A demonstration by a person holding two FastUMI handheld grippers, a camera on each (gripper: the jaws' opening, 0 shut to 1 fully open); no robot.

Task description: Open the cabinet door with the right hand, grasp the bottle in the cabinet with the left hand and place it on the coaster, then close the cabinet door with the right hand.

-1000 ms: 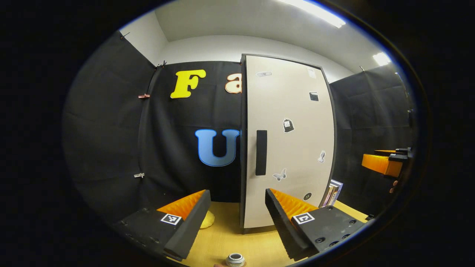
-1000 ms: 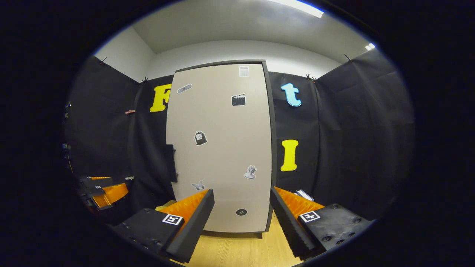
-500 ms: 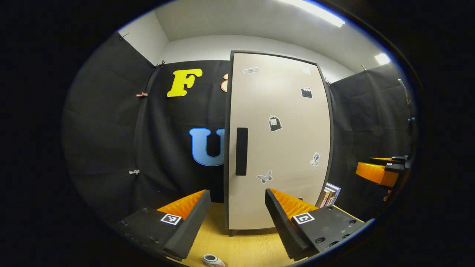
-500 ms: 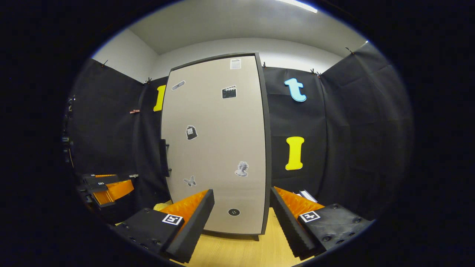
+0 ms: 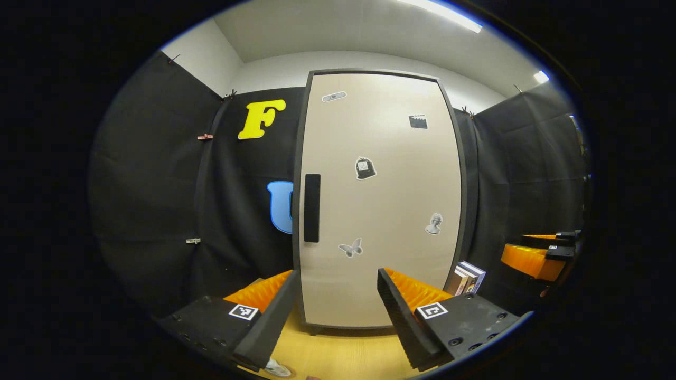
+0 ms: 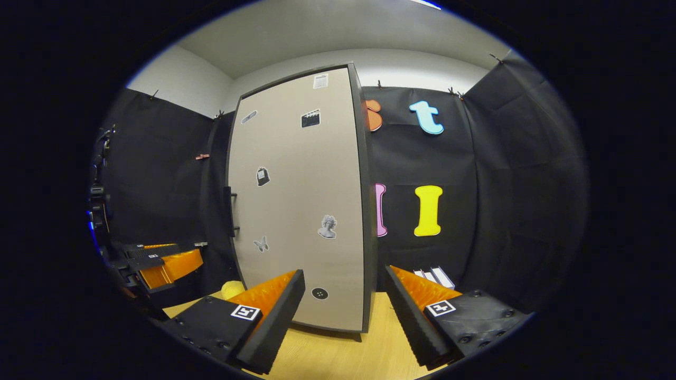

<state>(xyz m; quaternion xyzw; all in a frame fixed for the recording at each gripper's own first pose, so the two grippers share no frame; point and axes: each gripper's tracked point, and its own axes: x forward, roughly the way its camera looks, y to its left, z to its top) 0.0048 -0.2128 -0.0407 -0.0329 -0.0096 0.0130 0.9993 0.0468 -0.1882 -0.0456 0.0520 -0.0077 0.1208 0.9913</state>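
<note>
My left tool (image 5: 334, 306) has swung right over the last second, so the tall beige cabinet door (image 5: 380, 200) with its black handle (image 5: 312, 208) now sits centred ahead, shut. Both tools, right tool (image 6: 343, 309) included, gape empty. Bottle presumably behind the door; opening not started.

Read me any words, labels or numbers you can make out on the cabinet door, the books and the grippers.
No text here is readable.
Cabinet door: picture stickers; the white paper label near its top is too small to read.
Books beside the cabinet: spines too blurred.
Left gripper and right gripper: square black-and-white marker tags, patterns only, no words.
</note>
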